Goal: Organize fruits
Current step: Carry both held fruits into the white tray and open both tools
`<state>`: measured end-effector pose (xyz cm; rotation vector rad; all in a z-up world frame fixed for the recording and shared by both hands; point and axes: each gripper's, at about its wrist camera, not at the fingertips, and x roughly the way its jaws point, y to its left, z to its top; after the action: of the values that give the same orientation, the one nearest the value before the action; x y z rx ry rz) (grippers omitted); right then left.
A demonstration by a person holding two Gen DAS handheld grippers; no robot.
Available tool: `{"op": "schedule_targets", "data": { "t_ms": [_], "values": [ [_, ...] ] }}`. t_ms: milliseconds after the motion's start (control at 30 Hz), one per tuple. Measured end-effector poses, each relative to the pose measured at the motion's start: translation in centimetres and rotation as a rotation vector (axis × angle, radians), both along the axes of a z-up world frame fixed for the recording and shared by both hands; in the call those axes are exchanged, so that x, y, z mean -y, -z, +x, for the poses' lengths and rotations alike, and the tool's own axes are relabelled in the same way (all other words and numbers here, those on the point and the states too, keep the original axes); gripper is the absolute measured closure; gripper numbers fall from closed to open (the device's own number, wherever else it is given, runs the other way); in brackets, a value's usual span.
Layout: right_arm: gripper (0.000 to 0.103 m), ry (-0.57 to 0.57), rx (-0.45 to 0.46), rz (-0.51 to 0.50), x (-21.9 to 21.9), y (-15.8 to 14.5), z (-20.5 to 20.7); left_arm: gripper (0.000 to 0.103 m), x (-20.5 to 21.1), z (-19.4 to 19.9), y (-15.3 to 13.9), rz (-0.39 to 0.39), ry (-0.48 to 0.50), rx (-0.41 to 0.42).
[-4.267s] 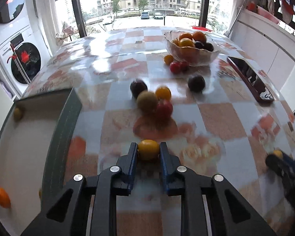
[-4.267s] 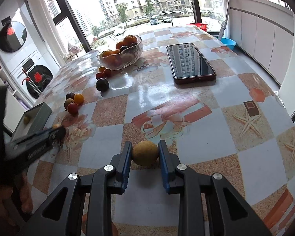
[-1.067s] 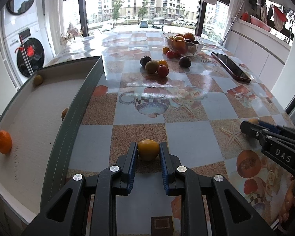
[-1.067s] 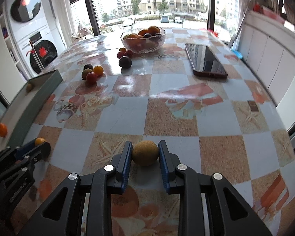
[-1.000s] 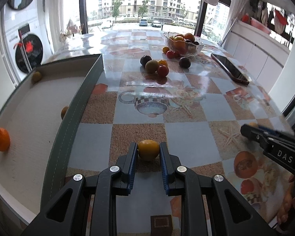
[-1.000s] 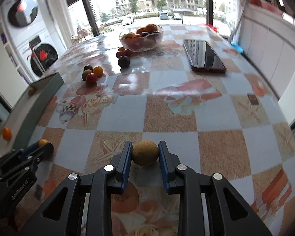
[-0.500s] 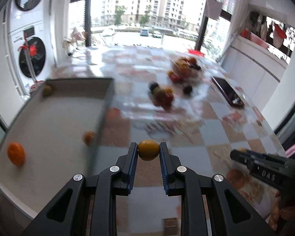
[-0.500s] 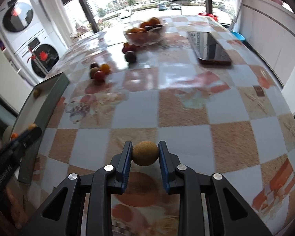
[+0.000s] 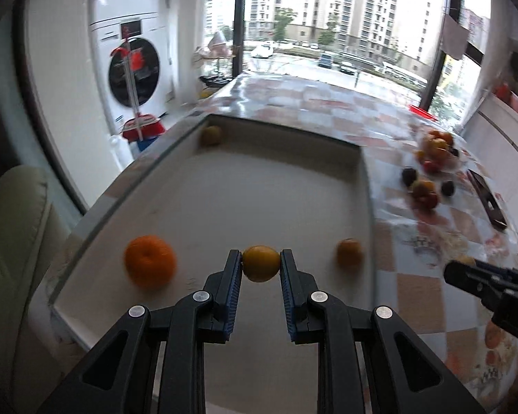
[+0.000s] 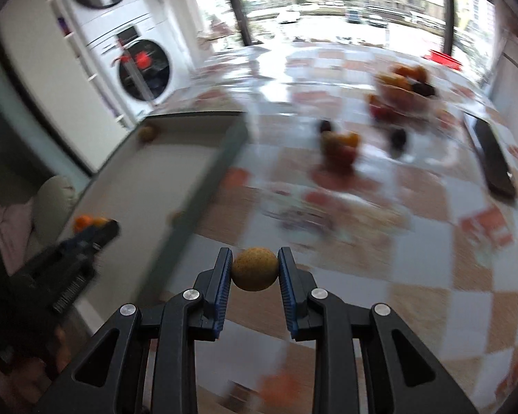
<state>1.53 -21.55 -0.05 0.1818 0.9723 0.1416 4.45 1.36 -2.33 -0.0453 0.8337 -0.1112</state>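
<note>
My left gripper (image 9: pixel 261 265) is shut on a yellow-orange fruit (image 9: pixel 261 263) and holds it above the grey tray (image 9: pixel 366 186). In the tray lie an orange (image 9: pixel 150 261), a small brown-orange fruit (image 9: pixel 349 253) and a yellowish fruit (image 9: pixel 210 135) in the far corner. My right gripper (image 10: pixel 255 269) is shut on a speckled tan round fruit (image 10: pixel 255 268), held over the table just right of the tray's rim (image 10: pixel 203 193). The left gripper also shows in the right wrist view (image 10: pixel 96 229), over the tray.
A glass bowl of fruit (image 10: pixel 405 86) stands at the far side of the table. A small cluster of loose fruits (image 10: pixel 340 145) and dark plums (image 10: pixel 397 138) lie in front of it. A phone (image 10: pixel 492 158) lies at the right. A washing machine (image 9: pixel 134 69) stands beyond the tray.
Both grippers have swung left with their fruits. The left one now hangs over the tray; the right one has come up beside the tray's rim.
</note>
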Motion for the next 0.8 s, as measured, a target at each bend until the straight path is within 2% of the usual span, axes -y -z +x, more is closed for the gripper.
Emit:
{"op": "schedule_targets", "data": {
  "t_ms": [133, 367, 433, 467, 500, 533, 567, 633, 700, 800],
  "values": [
    [0.074, -0.075, 0.005, 0.024, -3.9, -0.5, 1.6, 0.079, -1.0, 0.0, 0.6, 0.018, -0.021, -0.006],
    [0.073, -0.159, -0.031, 0.047, -7.7, 0.1, 2.6, 0.079, -2.1, 0.2, 1.9, 0.009, -0.060, -0.063],
    [0.062, -0.169, -0.040, 0.053, -8.1, 0.3, 2.6, 0.079, -2.1, 0.2, 1.9, 0.002, -0.057, -0.060],
    [0.052, -0.171, -0.040, 0.057, -8.1, 0.3, 2.5, 0.074, -2.0, 0.3, 1.9, 0.003, -0.054, -0.062],
    [0.043, -0.178, -0.033, 0.070, -8.2, 0.2, 2.4, 0.061, -2.0, 0.3, 1.9, -0.001, -0.047, -0.063],
    [0.040, -0.174, -0.028, 0.058, -8.3, 0.0, 2.3, 0.022, -2.0, 0.3, 1.9, -0.013, -0.037, -0.068],
    [0.035, -0.174, -0.022, 0.048, -8.2, -0.1, 2.3, 0.000, -2.0, 0.1, 1.7, -0.015, -0.053, -0.053],
    [0.030, -0.178, -0.007, 0.032, -8.4, -0.5, 1.9, 0.000, -2.0, -0.5, 1.2, -0.008, -0.085, 0.001],
    [0.021, -0.171, 0.006, 0.022, -8.2, -0.8, 2.0, 0.000, -1.7, -0.2, 1.3, -0.003, -0.070, -0.018],
    [0.018, -0.136, 0.023, -0.005, -7.4, -1.3, 2.0, 0.000, -1.6, 0.0, 1.5, 0.003, -0.075, -0.034]
  ]
}}
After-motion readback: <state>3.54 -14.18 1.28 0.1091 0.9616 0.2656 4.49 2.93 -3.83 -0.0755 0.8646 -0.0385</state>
